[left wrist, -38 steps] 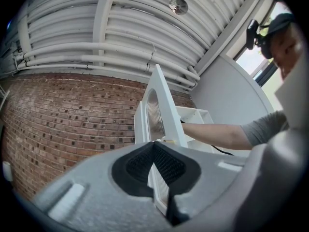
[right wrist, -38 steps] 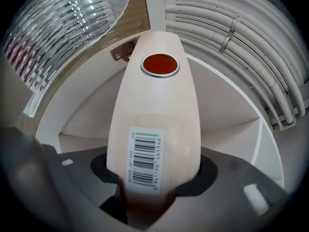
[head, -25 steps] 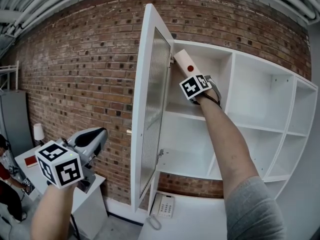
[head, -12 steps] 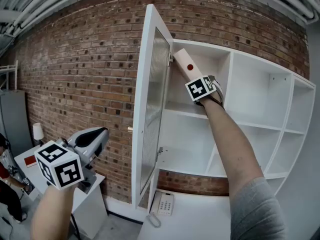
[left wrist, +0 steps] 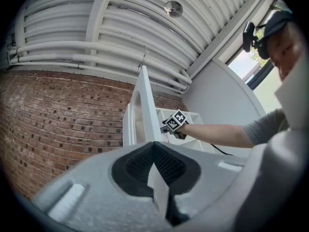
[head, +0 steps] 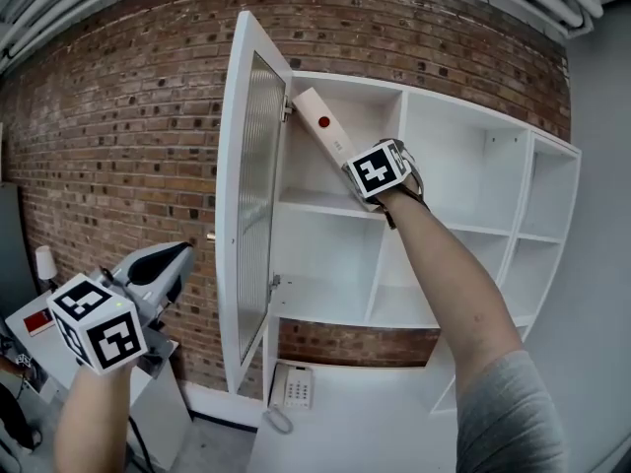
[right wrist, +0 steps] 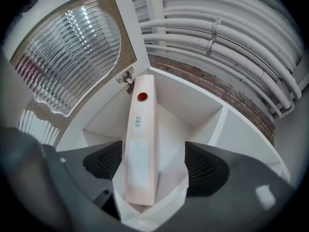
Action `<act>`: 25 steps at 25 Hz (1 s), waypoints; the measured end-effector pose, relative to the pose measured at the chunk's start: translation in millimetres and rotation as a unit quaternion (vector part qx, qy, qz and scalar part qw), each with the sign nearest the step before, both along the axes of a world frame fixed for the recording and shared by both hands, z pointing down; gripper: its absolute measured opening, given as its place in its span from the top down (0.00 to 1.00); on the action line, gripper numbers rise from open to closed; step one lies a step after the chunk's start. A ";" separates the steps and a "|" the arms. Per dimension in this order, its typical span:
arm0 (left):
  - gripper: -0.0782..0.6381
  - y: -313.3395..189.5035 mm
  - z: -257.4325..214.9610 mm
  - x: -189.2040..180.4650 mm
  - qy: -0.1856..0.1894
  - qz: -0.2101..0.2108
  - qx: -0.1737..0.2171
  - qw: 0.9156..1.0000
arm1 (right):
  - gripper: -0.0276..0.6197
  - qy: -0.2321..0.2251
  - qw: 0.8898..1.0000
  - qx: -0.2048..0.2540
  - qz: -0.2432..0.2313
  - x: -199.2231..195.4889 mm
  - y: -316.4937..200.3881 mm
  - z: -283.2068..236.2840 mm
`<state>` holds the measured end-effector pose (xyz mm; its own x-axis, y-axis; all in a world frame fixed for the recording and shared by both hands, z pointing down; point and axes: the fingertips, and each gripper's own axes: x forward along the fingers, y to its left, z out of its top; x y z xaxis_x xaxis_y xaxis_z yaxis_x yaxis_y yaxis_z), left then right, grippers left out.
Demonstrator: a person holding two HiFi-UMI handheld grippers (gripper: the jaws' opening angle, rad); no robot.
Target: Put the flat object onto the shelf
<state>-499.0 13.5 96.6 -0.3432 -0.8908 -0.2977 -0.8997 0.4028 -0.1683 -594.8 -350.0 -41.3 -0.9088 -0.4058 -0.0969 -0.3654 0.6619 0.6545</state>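
Observation:
The flat object, a long pale box [head: 323, 131] with a red dot, leans tilted in the top left compartment of the white shelf unit [head: 463, 230]. Its upper end points at the corner by the door hinge [right wrist: 126, 76]. My right gripper [head: 367, 166] is at the box's lower end. In the right gripper view the box [right wrist: 140, 144] lies between the wide-open jaws of the gripper [right wrist: 154, 163], with a clear gap on its right side. My left gripper [head: 163, 264] hangs low at the left, away from the shelf. Its jaws [left wrist: 157, 166] are shut on nothing.
The ribbed-glass cabinet door [head: 246, 195] stands open to the left of the compartment. A white telephone [head: 293, 387] lies on the white counter below the shelves. A small white table [head: 30, 318] stands at the far left by the brick wall. Pipes run along the ceiling.
My right gripper has slid back down along the box, which stays leaning in the top compartment. The head view has swung right, so the shelf sits further left.

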 end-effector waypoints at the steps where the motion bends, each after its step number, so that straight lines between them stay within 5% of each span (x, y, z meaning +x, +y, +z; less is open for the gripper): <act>1: 0.89 -0.4 0.8 5.1 -0.006 -0.007 -0.003 1.000 | 0.31 0.003 1.000 -0.006 0.003 11.3 -3.5 4.4; 9: 0.89 -37.1 13.6 66.4 -0.009 0.004 -0.023 1.000 | 0.35 0.019 0.999 -0.037 -0.015 112.7 -29.4 47.0; 18: 0.89 -126.2 42.5 170.0 0.011 0.104 -0.032 0.994 | 0.44 0.037 0.997 -0.066 0.016 269.1 -78.1 115.2; 25: 0.89 -197.8 79.6 259.5 0.028 0.184 -0.042 0.982 | 0.52 0.053 0.995 -0.080 0.022 395.7 -86.3 176.5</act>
